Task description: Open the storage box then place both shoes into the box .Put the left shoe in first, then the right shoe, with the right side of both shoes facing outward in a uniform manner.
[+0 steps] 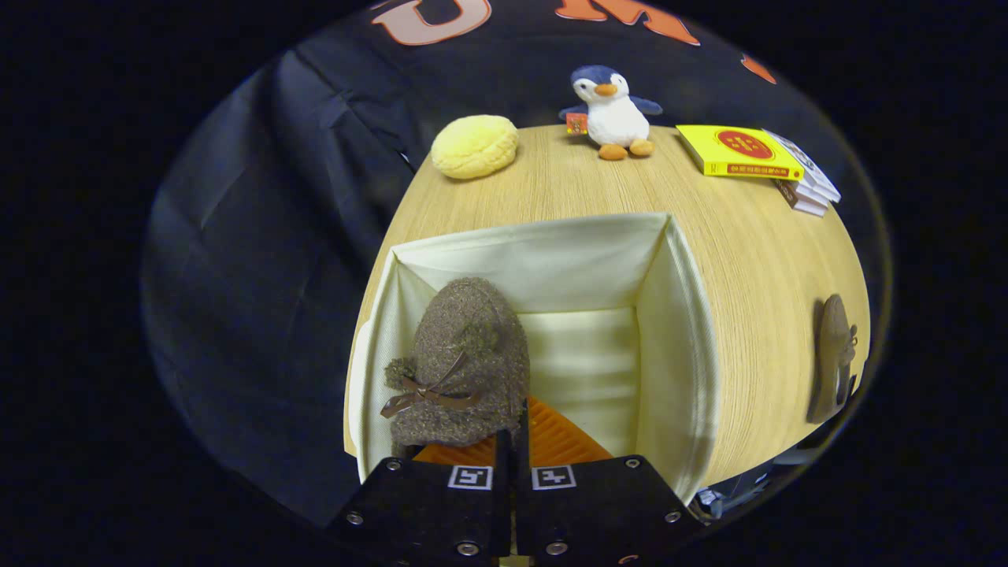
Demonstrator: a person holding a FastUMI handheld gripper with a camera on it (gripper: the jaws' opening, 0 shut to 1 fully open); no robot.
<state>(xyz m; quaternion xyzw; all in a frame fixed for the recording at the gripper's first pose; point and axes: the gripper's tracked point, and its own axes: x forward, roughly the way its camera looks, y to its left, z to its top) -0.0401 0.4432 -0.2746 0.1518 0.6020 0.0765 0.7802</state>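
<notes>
My claw point(513, 441) is pressed together, its two fingers meeting on the rear edge of the brown fuzzy shoe point(465, 362), which I judge to be pinched between them at the heel rim, though the contact itself is partly hidden. That shoe hangs inside the open cream fabric storage box point(677, 346), against the box's left wall, toe pointing toward the far wall, a small brown ribbon bow point(425, 394) on its upper. The box stands at the near left corner of the wooden table point(756, 260); its walls look soft and pliable, so I expect them to give if the shoe is pushed against them. The shoe appears light, soft and felt-like, not slippery; the firm heel rim seems the soundest hold, the bow the poorest. The second shoe point(833, 358) lies on its side near the table's right edge, well apart from the box, not yet loaded; I would take it likewise at the heel collar. Along the far edge sit a yellow bun-shaped cushion point(475, 146), a plush penguin point(613, 113) and a stack of books point(752, 153).
</notes>
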